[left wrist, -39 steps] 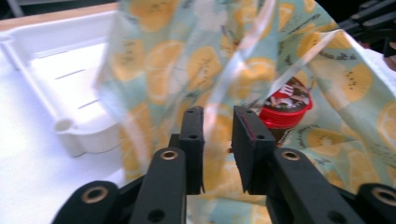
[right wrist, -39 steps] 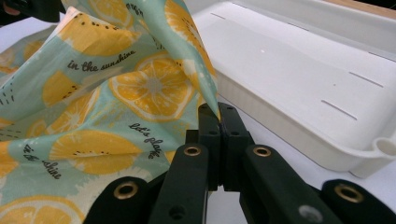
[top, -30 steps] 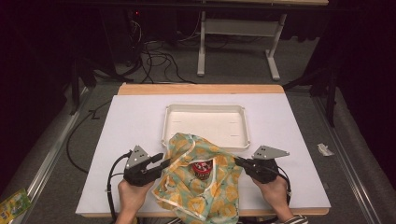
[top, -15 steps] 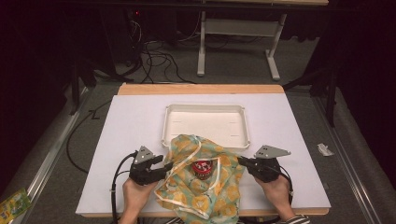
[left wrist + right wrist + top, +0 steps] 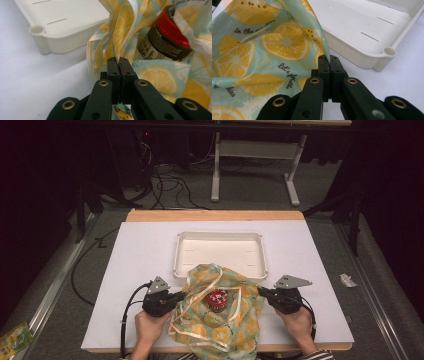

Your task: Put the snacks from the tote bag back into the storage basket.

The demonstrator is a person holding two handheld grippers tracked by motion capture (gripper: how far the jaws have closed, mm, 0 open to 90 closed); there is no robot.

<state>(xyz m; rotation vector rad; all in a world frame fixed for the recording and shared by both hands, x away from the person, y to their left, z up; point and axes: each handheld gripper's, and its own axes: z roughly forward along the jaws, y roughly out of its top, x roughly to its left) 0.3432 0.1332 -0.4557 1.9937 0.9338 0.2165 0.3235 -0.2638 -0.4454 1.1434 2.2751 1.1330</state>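
A lemon-print cloth (image 5: 220, 317) lies bunched at the near edge of the white counter (image 5: 130, 270), just before a cream tray (image 5: 182, 255). A red-lidded jar (image 5: 217, 300) sits in its folds. The left hand-held gripper (image 5: 179, 296), its jaws having just closed, pinches the cloth's left edge, while the right hand-held gripper (image 5: 262, 292) clamps the right edge.

Both forearms come in from the near edge, each hand wrapped around a gripper aimed inward at the other. The left gripper (image 5: 176, 296) has just been closing, its fingers (image 5: 113, 67) now pinched together. The right gripper (image 5: 262, 292) is likewise clamped, fingers (image 5: 336, 66) pressed flat together.
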